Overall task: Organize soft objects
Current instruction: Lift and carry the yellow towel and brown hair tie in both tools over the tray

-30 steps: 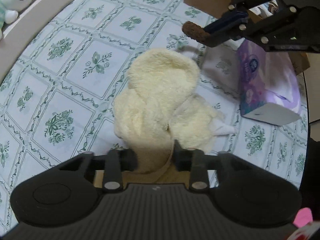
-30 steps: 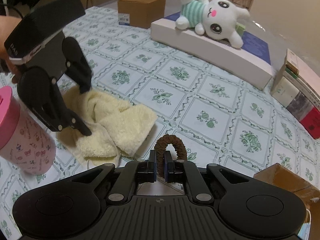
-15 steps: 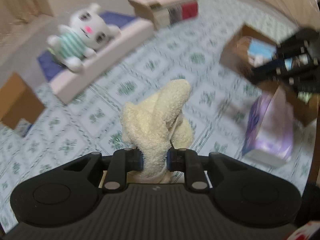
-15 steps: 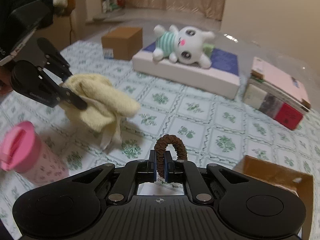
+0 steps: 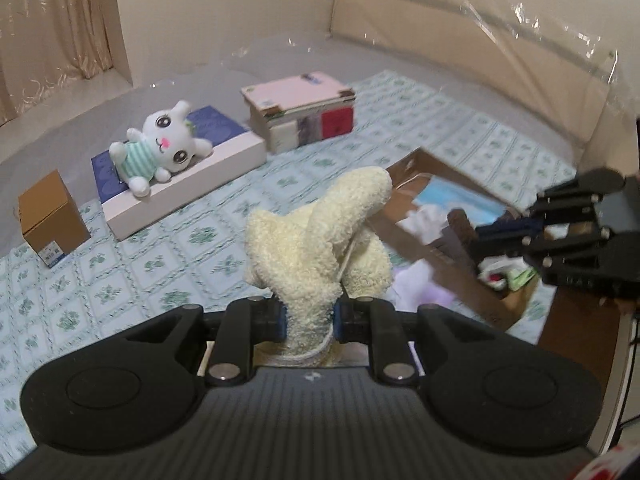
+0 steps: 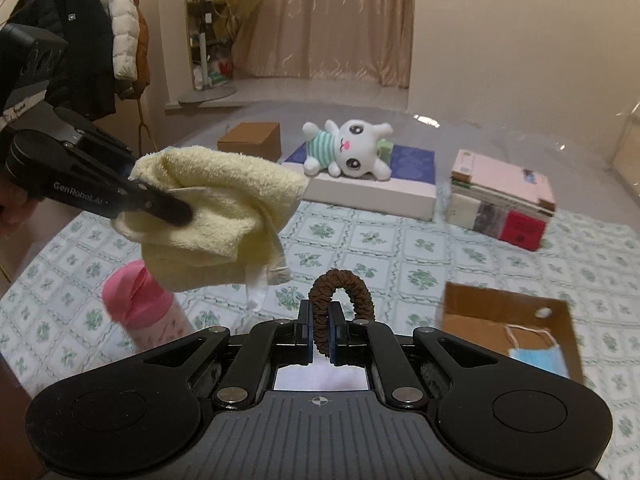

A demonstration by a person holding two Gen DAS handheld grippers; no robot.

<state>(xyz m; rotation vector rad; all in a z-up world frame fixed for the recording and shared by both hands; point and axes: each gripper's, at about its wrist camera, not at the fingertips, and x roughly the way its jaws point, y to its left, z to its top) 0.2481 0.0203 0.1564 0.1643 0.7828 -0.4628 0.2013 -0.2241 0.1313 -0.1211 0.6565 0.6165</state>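
Note:
My left gripper (image 5: 310, 316) is shut on a cream terry towel (image 5: 320, 240), which hangs bunched in the air above the flowered tablecloth. The right wrist view shows the same towel (image 6: 216, 208) drooping from the left gripper (image 6: 160, 204) at the left. My right gripper (image 6: 319, 332) is shut on a brown scrunchie (image 6: 340, 292), whose loop stands up between the pads. In the left wrist view the right gripper (image 5: 500, 236) hovers over an open cardboard box (image 5: 452, 276). That box (image 6: 480, 304) holds a blue face mask (image 6: 536, 352).
A white plush bunny (image 5: 160, 152) lies on a flat white box (image 5: 192, 188) at the back. Beside it are stacked books (image 5: 300, 112) and a small brown carton (image 5: 52, 216). A pink bottle (image 6: 144, 312) stands below the towel. A purple tissue pack (image 5: 420, 284) lies by the open box.
Both grippers have risen from the table. The left one closed on the towel and lifted it off the cloth. The right one carried the scrunchie up toward the open cardboard box.

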